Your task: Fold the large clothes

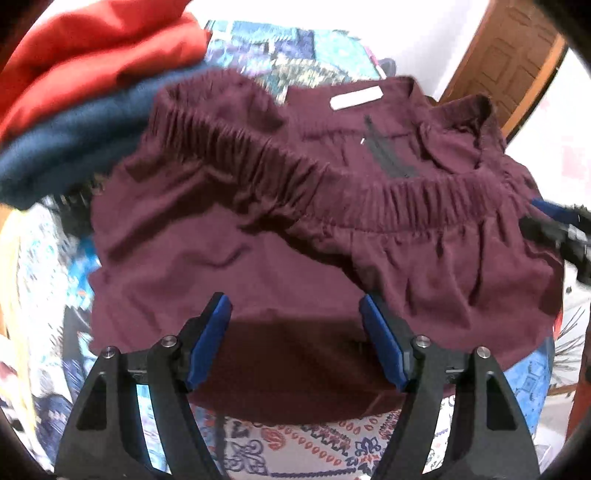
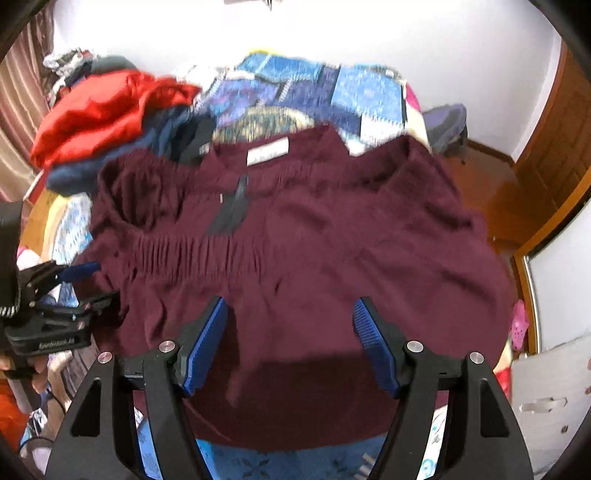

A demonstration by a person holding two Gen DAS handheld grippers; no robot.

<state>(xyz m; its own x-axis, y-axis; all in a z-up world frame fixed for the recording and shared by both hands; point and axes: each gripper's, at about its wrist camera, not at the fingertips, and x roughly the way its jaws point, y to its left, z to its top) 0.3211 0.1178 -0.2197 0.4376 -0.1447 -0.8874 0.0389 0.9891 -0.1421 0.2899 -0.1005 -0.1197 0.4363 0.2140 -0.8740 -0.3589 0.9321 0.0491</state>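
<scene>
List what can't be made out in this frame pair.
- White label on the maroon garment: text unreadable in both views, blurred.
- Garment's near hem: left wrist view, hidden behind the left gripper.
- Stacked red and navy clothes: type unclear, cut off by the fisheye edge.

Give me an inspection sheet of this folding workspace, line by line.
Surface: bed with patterned bedspread, mostly covered.
Job's things: maroon garment spread out, elastic waistband rumpled, white label and dark zipper showing.
Clutter: red cloth on a blue cloth at far left; more clothes heaped behind.
Grippers: left gripper open above the garment's near edge, nothing between the blue pads; right gripper the same.
Cables: nothing seen.
Surroundings: white wall, wooden door to the right.
</scene>
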